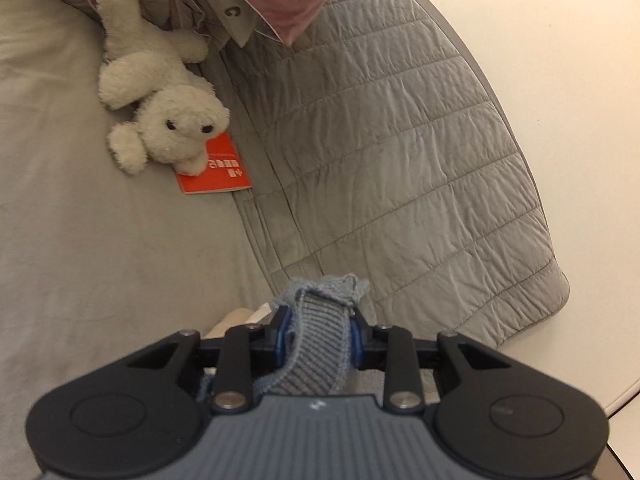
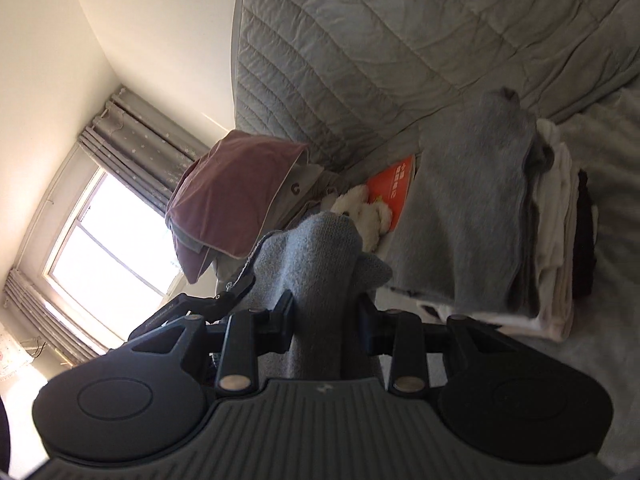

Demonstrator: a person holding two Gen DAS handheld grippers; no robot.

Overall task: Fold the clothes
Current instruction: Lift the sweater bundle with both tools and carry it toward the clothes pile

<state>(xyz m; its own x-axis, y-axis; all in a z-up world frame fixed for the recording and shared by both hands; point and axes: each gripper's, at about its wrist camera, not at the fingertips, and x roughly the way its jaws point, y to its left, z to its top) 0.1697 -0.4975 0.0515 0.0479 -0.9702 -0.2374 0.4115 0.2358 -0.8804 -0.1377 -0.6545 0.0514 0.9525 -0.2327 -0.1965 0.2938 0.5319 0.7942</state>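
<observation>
A grey knitted garment is held by both grippers above a bed. In the left wrist view my left gripper [image 1: 320, 334] is shut on its ribbed hem [image 1: 320, 344], which bunches up between the blue pads. In the right wrist view my right gripper [image 2: 325, 308] is shut on a thick fold of the same grey knit [image 2: 320, 264], which rises between the fingers and hangs below them. To the right lies a stack of folded clothes [image 2: 492, 216], grey on top, then white and dark layers.
A white plush dog [image 1: 160, 100] lies on an orange booklet [image 1: 216, 168] on the beige sheet [image 1: 80, 240]. A grey quilted blanket [image 1: 400, 152] covers the bed's far side. A pink pillow [image 2: 236, 196] sits on grey pillows. A bright window [image 2: 100, 240] with grey curtains is at left.
</observation>
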